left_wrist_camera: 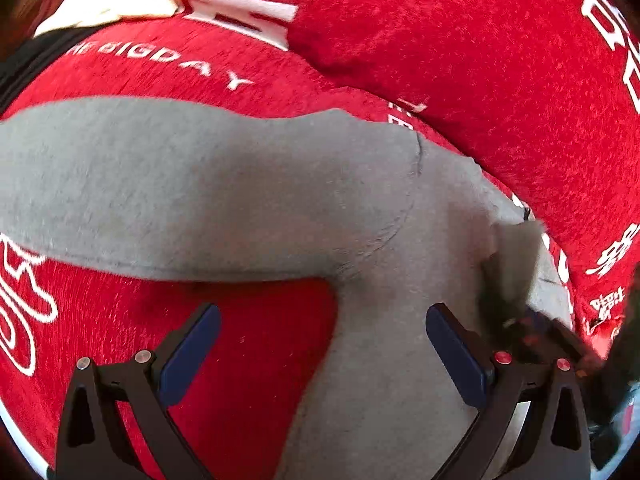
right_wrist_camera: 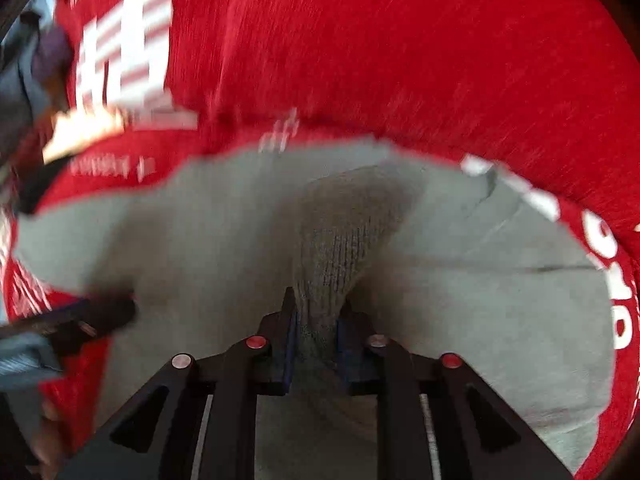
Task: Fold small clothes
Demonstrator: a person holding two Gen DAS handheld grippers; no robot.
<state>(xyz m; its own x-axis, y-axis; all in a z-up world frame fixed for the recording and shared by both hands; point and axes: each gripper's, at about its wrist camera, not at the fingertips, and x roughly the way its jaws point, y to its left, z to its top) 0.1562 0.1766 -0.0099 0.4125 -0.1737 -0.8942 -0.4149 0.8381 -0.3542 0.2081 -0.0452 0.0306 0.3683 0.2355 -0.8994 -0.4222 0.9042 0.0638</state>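
A: Any writing you can read?

B: On the red cloth (left_wrist_camera: 460,60) in the left wrist view, white capitals spell "BIG DAY" (left_wrist_camera: 176,62); other white characters and big block shapes sit toward the edges, too cut off to read; in the right wrist view the print is smeared by blur.

A: And the garment?

B: A grey garment (left_wrist_camera: 240,192) lies spread on that red cloth; one long part runs off to the left, another comes down toward the camera; a curved seam shows near the middle.

A: The left tool?

B: The left tool (left_wrist_camera: 322,356) stands wide apart, blue pads bare, gripping nothing; one finger is over red cloth, the other over grey fabric.

A: The right one?

B: The right tool (right_wrist_camera: 316,332) is pinched on a raised fold of the grey garment (right_wrist_camera: 340,240); only this view shows the ribbed knit lifted between the pads; the left view shows it as a dark blur at the garment's right edge (left_wrist_camera: 532,320).

A: Anything else?

B: A cream cloth (left_wrist_camera: 116,4) lies at the far left; no containers are visible.
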